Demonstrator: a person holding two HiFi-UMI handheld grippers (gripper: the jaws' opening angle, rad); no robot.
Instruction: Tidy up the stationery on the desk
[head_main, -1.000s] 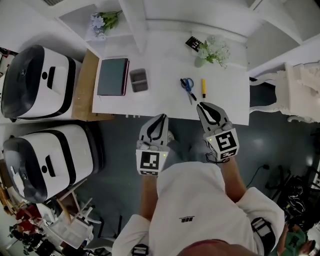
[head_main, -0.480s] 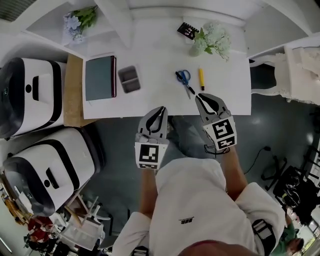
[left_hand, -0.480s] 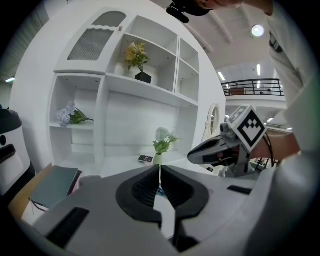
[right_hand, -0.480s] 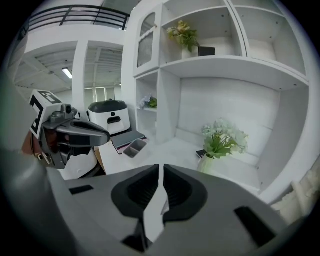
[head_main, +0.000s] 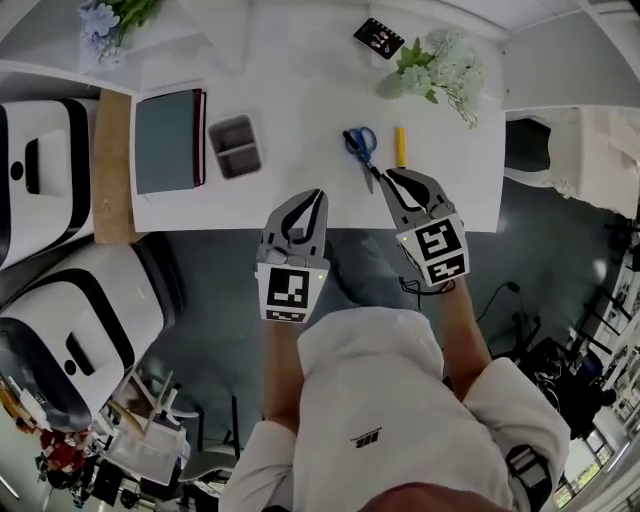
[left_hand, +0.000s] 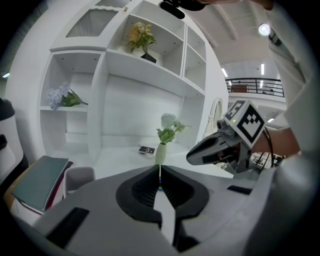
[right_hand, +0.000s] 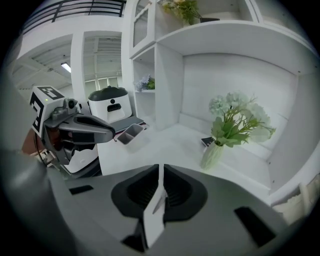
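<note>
Both grippers are hovering at the near edge of the white tabletop (head_main: 300, 100). The left gripper (head_main: 313, 196) is showing its jaws pressed together with nothing between them. The right gripper (head_main: 393, 176) is doing the same, its tip just beside the blue-handled scissors (head_main: 358, 143) and the yellow pen (head_main: 400, 146). A grey tray (head_main: 236, 146) and a dark notebook (head_main: 168, 140) are lying further left.
</note>
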